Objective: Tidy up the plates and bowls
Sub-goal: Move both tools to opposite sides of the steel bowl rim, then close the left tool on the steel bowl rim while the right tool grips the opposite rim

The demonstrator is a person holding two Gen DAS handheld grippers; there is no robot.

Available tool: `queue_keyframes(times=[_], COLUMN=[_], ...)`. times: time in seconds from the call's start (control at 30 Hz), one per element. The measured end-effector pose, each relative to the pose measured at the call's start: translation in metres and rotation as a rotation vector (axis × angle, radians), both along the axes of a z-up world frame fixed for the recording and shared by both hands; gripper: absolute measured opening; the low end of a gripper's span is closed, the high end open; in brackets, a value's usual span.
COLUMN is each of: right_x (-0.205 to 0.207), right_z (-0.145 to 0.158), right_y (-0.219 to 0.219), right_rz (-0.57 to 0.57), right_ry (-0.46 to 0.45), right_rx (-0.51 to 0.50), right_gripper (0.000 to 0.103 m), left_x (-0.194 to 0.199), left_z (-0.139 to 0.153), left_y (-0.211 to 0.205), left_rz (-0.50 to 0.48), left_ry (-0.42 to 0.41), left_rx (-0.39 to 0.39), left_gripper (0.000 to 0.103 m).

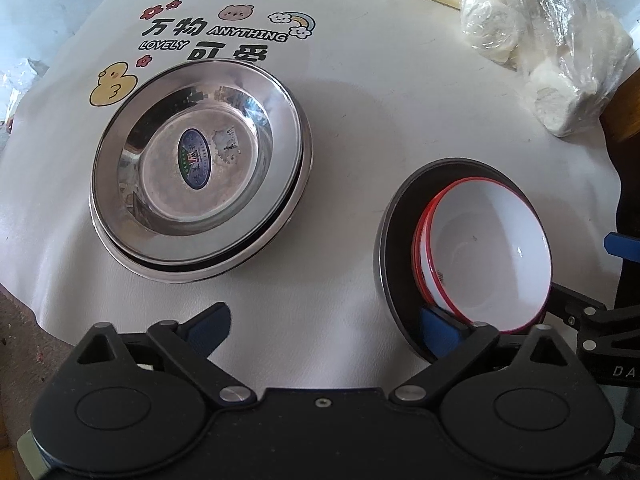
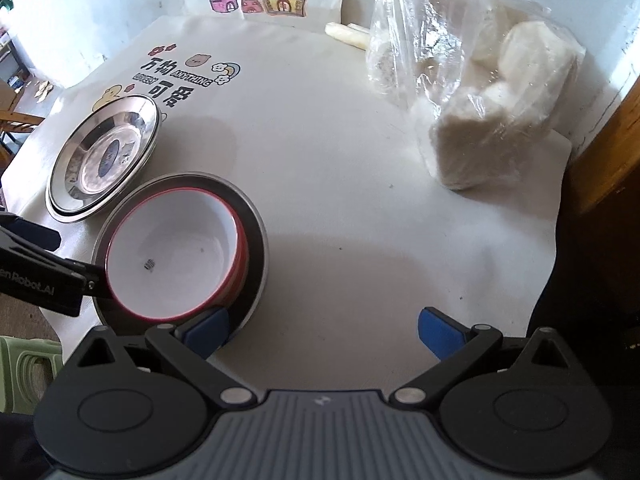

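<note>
Red-rimmed bowls (image 1: 488,252) are sitting nested in the dark pan (image 1: 394,240), beside the steel plates (image 1: 200,176). Probably light, slick, chippable, so I'm guessing rim grabs. Left gripper (image 1: 326,320) and right gripper (image 2: 324,330) are both gaping wide, empty.

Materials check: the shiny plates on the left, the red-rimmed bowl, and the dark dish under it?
Plates: likely stainless steel, polished; mirror reflections, oval sticker in the middle. Bowl: probably melamine or enamel, glossy white inside with a red rim; hard to tell which. Dark dish: looks like metal with a dull grey, matte finish; uncertain.
</note>
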State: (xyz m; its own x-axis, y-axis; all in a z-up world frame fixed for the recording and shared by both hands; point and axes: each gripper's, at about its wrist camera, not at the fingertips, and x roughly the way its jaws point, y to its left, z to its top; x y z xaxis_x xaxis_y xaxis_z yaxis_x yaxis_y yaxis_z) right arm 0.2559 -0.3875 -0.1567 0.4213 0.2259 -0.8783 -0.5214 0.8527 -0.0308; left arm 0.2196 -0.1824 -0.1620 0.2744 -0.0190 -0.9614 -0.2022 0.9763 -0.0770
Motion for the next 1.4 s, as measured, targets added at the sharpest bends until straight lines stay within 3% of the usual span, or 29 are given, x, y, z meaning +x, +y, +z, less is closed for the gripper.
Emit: queue_keyframes(times=[0.37, 0.53, 0.7, 0.97, 1.1, 1.2, 1.4], right_x=[0.005, 0.008, 0.006, 0.008, 0.006, 0.004, 0.003], right_z=[-0.006, -0.010, -0.009, -0.009, -0.009, -0.008, -0.007], right_y=[0.006, 0.004, 0.004, 0.002, 0.004, 0.011, 0.014], right_rz=[0.016, -0.001, 0.025, 0.033, 0.054, 0.072, 0.086], right_ry=[-0.003, 0.027, 0.054, 0.108, 0.129, 0.121, 0.120], right_rx=[-0.007, 0.020, 0.067, 0.137, 0.169, 0.165, 0.156], right_gripper=[0.102, 0.099, 0.076, 0.056, 0.034, 0.025, 0.020], left_x=[0.004, 0.003, 0.003, -0.001, -0.004, -0.005, -0.004], left_z=[-0.002, -0.001, 0.000, -0.001, -0.002, -0.003, -0.003], left_y=[-0.004, -0.003, -0.005, -0.010, -0.010, -0.010, -0.010], left_rz=[0.005, 0.007, -0.006, -0.025, -0.023, -0.022, -0.025], left_ry=[0.009, -0.002, -0.018, -0.054, -0.060, -0.060, -0.057], left_rx=[-0.007, -0.029, -0.065, -0.149, -0.155, -0.157, -0.155], left_gripper=[0.083, 0.070, 0.051, 0.016, 0.016, 0.016, 0.016])
